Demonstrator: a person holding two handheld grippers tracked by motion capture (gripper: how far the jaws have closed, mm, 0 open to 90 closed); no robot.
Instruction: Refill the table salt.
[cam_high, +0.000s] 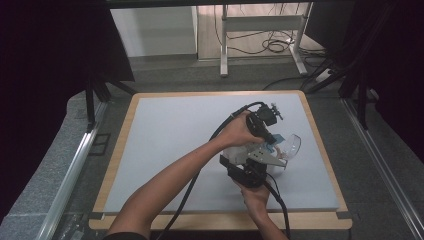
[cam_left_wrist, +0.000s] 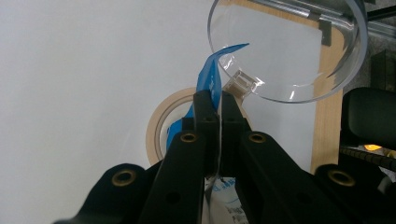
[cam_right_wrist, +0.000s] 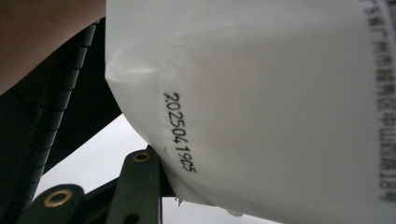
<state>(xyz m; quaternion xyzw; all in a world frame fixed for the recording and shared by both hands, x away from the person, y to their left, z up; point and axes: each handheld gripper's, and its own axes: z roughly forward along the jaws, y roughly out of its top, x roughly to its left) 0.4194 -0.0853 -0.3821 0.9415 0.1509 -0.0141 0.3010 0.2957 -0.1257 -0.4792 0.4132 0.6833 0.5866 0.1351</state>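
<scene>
Pinching the blue tab (cam_left_wrist: 211, 79) of the white pouch (cam_right_wrist: 280, 107) with the left gripper (cam_left_wrist: 219, 105) while the right gripper (cam_high: 248, 172) clamps its body above the table (cam_high: 165, 130), the person seems mid-tear; next, pull apart steadily beside the clear cup (cam_left_wrist: 299, 51).

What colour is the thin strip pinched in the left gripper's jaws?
Blue; the thin torn strip shows best in the left gripper view, clamped by the left gripper.

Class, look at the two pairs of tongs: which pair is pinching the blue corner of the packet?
The left tongs: their jaws are shut flat on the blue strip, while the right tongs grip the white packet by its body.
</scene>
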